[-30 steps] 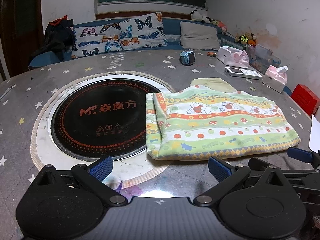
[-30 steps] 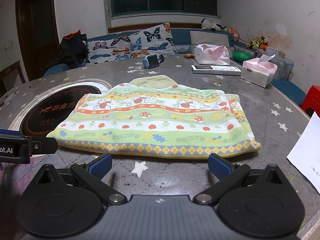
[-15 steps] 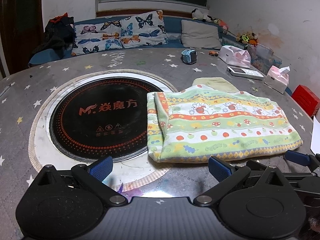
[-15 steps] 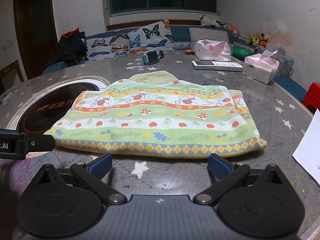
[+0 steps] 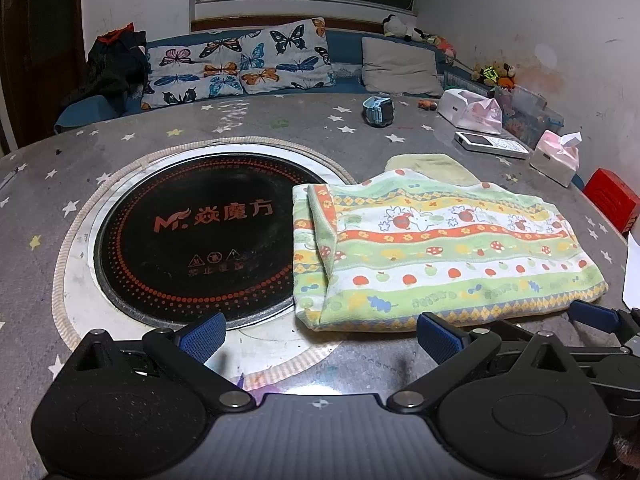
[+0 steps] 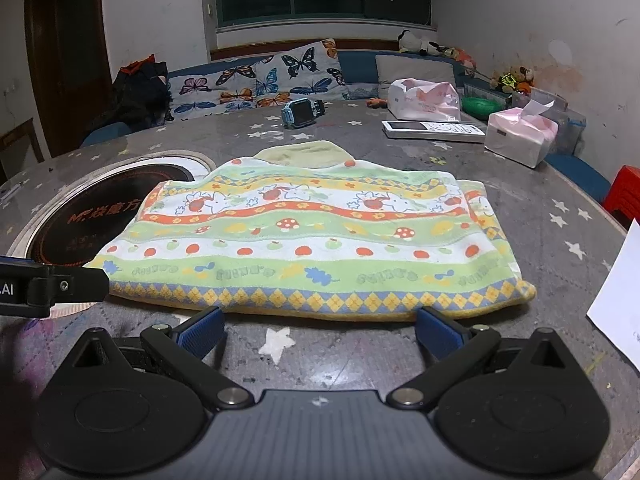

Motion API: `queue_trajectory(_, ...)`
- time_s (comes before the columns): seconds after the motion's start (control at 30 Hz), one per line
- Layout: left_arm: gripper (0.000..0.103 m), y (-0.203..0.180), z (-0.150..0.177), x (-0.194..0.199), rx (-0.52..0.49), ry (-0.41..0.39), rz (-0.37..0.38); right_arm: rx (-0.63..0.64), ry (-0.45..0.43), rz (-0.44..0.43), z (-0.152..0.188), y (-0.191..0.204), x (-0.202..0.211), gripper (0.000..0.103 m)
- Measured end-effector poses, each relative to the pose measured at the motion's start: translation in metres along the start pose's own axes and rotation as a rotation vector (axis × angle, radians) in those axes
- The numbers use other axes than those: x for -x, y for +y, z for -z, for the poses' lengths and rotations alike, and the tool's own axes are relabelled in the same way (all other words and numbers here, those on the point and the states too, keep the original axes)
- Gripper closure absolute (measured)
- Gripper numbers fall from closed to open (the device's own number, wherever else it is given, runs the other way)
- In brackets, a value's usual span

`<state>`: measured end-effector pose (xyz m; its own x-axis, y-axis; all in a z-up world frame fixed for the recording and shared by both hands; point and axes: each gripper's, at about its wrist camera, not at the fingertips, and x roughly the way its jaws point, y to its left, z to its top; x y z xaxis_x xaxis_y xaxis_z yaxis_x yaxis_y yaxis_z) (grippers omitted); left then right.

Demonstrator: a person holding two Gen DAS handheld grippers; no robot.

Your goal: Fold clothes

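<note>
A folded child's garment (image 5: pixel 432 252) with green, orange and white fruit stripes lies flat on the round star-patterned table (image 5: pixel 280 128). It also fills the middle of the right wrist view (image 6: pixel 316 236). A pale green part (image 6: pixel 308 154) sticks out at its far edge. My left gripper (image 5: pixel 318 334) is open and empty, just short of the garment's near left corner. My right gripper (image 6: pixel 318 330) is open and empty, just short of the near hem. The right gripper's blue fingertip (image 5: pixel 592 316) shows at the right of the left wrist view.
A black induction hob (image 5: pixel 196 236) is set into the table, partly under the garment's left edge. At the far side lie a blue watch (image 6: pixel 300 110), a white remote (image 6: pixel 432 130) and two tissue packs (image 6: pixel 520 136). A white paper (image 6: pixel 620 292) lies at the right edge.
Both grippers have moved slightly forward toward the garment's near edge. The garment has not moved, and both stay open.
</note>
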<state>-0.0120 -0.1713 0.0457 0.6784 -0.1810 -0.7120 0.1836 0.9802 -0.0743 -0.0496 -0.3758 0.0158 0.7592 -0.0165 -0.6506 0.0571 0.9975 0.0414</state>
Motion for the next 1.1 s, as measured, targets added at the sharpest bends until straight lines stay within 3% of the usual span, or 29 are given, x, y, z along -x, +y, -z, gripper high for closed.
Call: queue_trajectory(1.1,0.0,-0.006,-0.014,-0.006,-0.025,-0.008,0.008,0.03,0.0,0.018,-0.009,0.009,-0.01,0.0)
